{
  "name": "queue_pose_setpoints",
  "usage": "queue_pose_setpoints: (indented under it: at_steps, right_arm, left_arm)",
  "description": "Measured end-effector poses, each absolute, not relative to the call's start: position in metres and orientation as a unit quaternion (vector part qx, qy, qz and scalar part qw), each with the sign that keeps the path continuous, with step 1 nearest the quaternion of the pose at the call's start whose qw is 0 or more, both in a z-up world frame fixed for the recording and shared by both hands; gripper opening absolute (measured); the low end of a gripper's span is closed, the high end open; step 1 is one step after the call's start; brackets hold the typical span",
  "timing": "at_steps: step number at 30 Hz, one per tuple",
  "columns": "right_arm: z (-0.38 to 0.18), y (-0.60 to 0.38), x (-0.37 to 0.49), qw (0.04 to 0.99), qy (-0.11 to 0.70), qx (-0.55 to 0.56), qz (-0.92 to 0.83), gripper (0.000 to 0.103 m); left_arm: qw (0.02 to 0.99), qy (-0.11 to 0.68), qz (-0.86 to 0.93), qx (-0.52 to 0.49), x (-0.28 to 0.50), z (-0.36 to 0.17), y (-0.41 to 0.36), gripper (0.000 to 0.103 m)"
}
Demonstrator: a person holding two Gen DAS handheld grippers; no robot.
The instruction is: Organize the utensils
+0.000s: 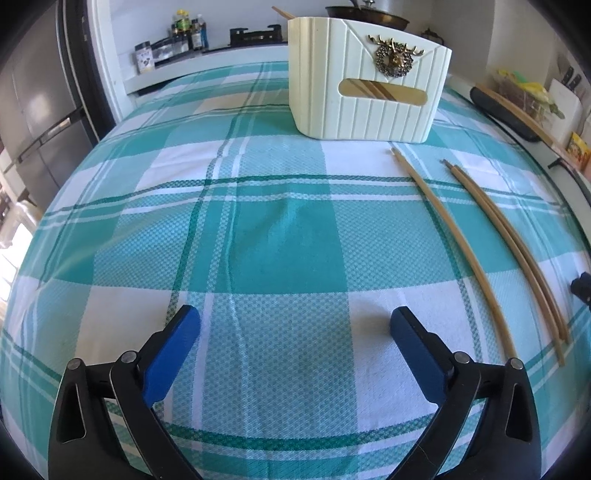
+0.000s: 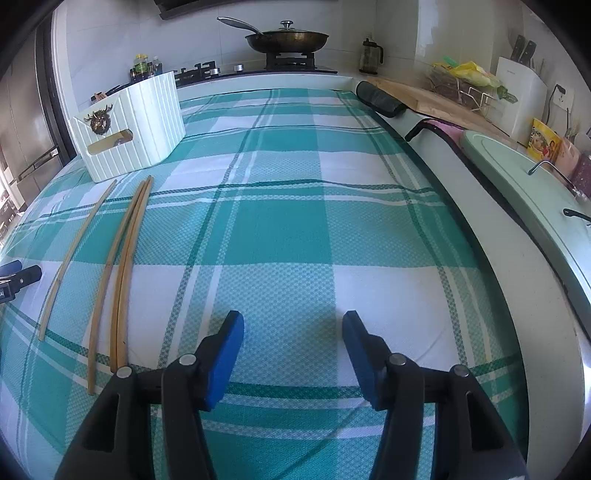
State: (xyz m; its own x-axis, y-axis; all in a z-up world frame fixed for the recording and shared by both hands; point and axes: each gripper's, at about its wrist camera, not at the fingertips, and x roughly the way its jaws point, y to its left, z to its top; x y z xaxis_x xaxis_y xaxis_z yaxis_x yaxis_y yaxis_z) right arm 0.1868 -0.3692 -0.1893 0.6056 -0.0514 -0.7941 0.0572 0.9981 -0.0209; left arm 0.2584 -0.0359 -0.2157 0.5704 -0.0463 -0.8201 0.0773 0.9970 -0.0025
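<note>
A cream ribbed utensil box (image 1: pixel 369 107) with a brass deer emblem stands on the teal checked cloth (image 1: pixel 258 229); chopsticks show through its handle slot and stick out above its rim. Several loose bamboo chopsticks (image 1: pixel 493 212) lie on the cloth in front of it, to the right of my left gripper (image 1: pixel 295 321), which is open and empty over bare cloth. In the right wrist view the same chopsticks (image 2: pixel 127 258) lie to the left of my right gripper (image 2: pixel 293 325), also open with nothing between its blue pads. The box (image 2: pixel 140 129) stands at the far left there.
A stove with a lidded pan (image 2: pixel 288 37) sits behind the cloth, with bottles (image 1: pixel 188 31) at the back left. A cutting board (image 2: pixel 424 96), a dish rack and a green lidded appliance (image 2: pixel 524 177) line the right side. A fridge (image 1: pixel 40 103) stands at the left.
</note>
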Motion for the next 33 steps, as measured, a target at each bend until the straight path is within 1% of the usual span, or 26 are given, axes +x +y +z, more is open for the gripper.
queue_pose_setpoints:
  at_steps: [7,10,13,16,19,22,23,24,25,26,27,28,29,30,31,32,33]
  right_arm:
    - [-0.189,-0.369,0.187,0.896,0.443,0.003,-0.030,0.057]
    - [-0.189,-0.369,0.187,0.896,0.443,0.003,-0.030,0.057]
    - [-0.190,-0.369,0.187,0.896,0.443,0.003,-0.030,0.057]
    - [-0.190,-0.369,0.187,0.896,0.443,0.002,-0.030,0.057]
    - [-0.190,-0.370,0.187,0.896,0.443,0.003,-0.030,0.057]
    - [-0.190,-0.369,0.187,0.896,0.443,0.003,-0.030,0.057]
    - [-0.190,-0.369,0.187,0.896,0.443,0.003,-0.030,0.057]
    - [-0.190,-0.369,0.187,0.896,0.443,0.003,-0.030,0.057]
    - [-0.190,-0.369,0.187,0.896,0.443,0.003,-0.030,0.057]
    - [-0.190,-0.369,0.187,0.896,0.443,0.003,-0.030,0.057]
    - [-0.190,-0.369,0.187,0.896,0.442,0.003,-0.030,0.057]
    - [-0.190,-0.369,0.187,0.896,0.442,0.003,-0.030,0.057]
    - [-0.190,-0.369,0.187,0.896,0.442,0.003,-0.030,0.057]
    - [-0.189,-0.368,0.187,0.896,0.443,0.000,-0.031,0.057]
    - [-0.188,-0.367,0.187,0.897,0.441,-0.004,-0.032,0.057]
    - [-0.186,-0.363,0.186,0.899,0.437,-0.006,-0.027,0.057]
    - [-0.182,-0.358,0.186,0.903,0.431,-0.002,-0.005,0.057]
  left_arm:
    - [0.886,0.462,-0.034,0.017,0.259,-0.215,-0.037,0.103]
    - [0.892,0.451,-0.030,0.009,0.256,-0.210,-0.036,0.102]
    - [0.911,0.408,-0.044,-0.038,0.251,-0.190,-0.036,0.102]
    - [0.904,0.411,-0.095,-0.066,0.259,-0.178,-0.058,0.102]
    - [0.897,0.422,-0.127,-0.044,0.272,-0.177,-0.093,0.102]
    - [0.896,0.427,-0.119,0.011,0.283,-0.185,-0.123,0.101]
    - [0.896,0.430,-0.111,0.031,0.287,-0.190,-0.130,0.099]
    - [0.894,0.434,-0.104,0.043,0.289,-0.194,-0.134,0.092]
    - [0.890,0.443,-0.096,0.054,0.292,-0.200,-0.137,0.088]
    - [0.886,0.450,-0.093,0.056,0.294,-0.204,-0.137,0.080]
    - [0.882,0.458,-0.093,0.053,0.294,-0.209,-0.137,0.075]
    - [0.885,0.454,-0.097,0.045,0.292,-0.209,-0.134,0.073]
    - [0.888,0.448,-0.096,0.042,0.290,-0.208,-0.132,0.062]
    - [0.889,0.446,-0.096,0.044,0.288,-0.208,-0.130,0.047]
    - [0.890,0.443,-0.100,0.047,0.286,-0.207,-0.128,0.038]
    - [0.890,0.442,-0.101,0.050,0.283,-0.207,-0.127,0.025]
    - [0.890,0.442,-0.100,0.051,0.281,-0.206,-0.125,0.014]
